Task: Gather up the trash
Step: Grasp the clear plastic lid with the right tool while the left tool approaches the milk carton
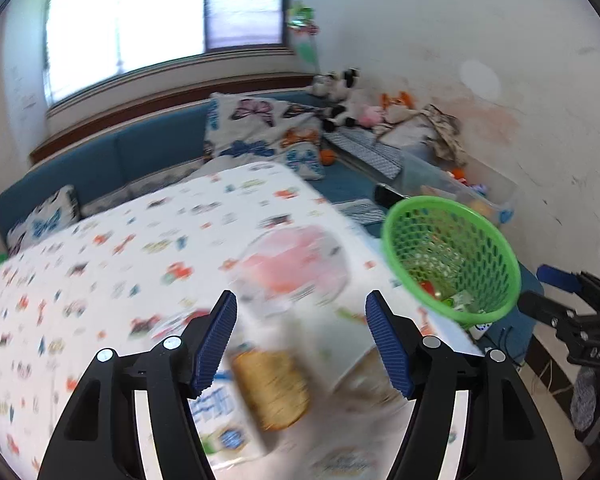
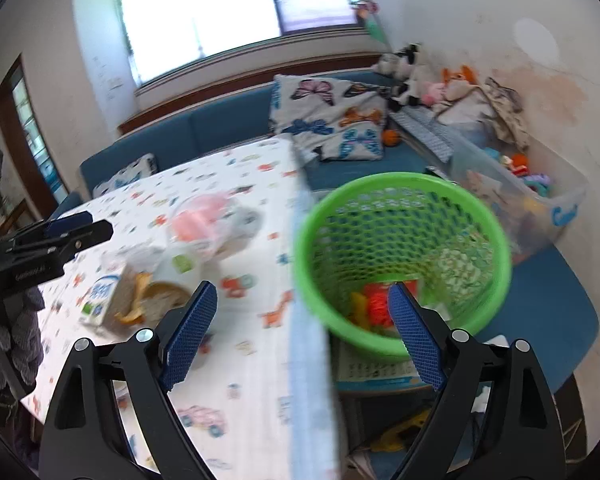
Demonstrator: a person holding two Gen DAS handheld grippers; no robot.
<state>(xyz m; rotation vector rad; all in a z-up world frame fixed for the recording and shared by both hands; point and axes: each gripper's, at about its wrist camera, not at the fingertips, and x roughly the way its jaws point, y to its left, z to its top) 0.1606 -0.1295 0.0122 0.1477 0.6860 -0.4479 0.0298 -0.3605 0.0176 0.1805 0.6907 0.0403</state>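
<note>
My left gripper (image 1: 301, 320) is open over the table (image 1: 100, 280) and holds nothing. Blurred trash lies beyond its fingers: a brown round piece (image 1: 270, 388), a milk carton (image 1: 220, 412) and a clear plastic wrap with pink inside (image 1: 296, 264). My right gripper (image 2: 300, 320) is open and empty, straddling the table's right edge. A green mesh basket (image 2: 384, 181) stands just beyond its right finger, with red, yellow and patterned scraps inside. The same basket (image 1: 432, 200) shows off the table's right side in the left wrist view.
A blue bench (image 2: 228, 128) with butterfly pillows (image 2: 324, 112) runs along the far wall. Soft toys (image 2: 412, 76) and a clear toy bin (image 2: 548, 216) fill the right corner. Each wrist view shows the other gripper at its outer edge.
</note>
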